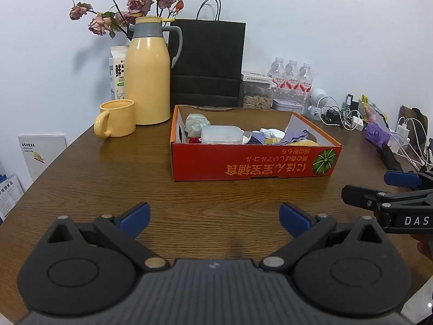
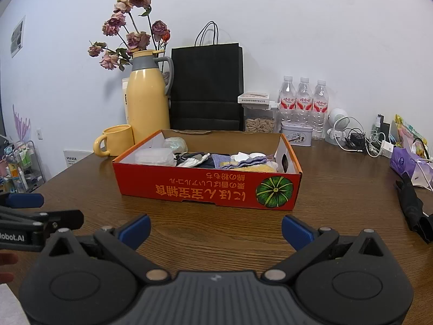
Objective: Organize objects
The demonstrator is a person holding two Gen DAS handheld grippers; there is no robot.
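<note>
Left tongs (image 1: 215, 218) & right tongs (image 2: 215, 228): both wide, empty, above bare worktop (image 1: 108, 184). Box (image 1: 254, 162) w/ mixed items at 12 o'clock. Approach level; clear near wall before descending.

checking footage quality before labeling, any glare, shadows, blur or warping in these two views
Left wrist view: fisheye bends the table edge, dark corners; the thermos shows soft highlights, flowers cast a shadow on the wall. Right wrist view: same bowing; the red box is sharp, the hand at the left edge is blurred.
</note>
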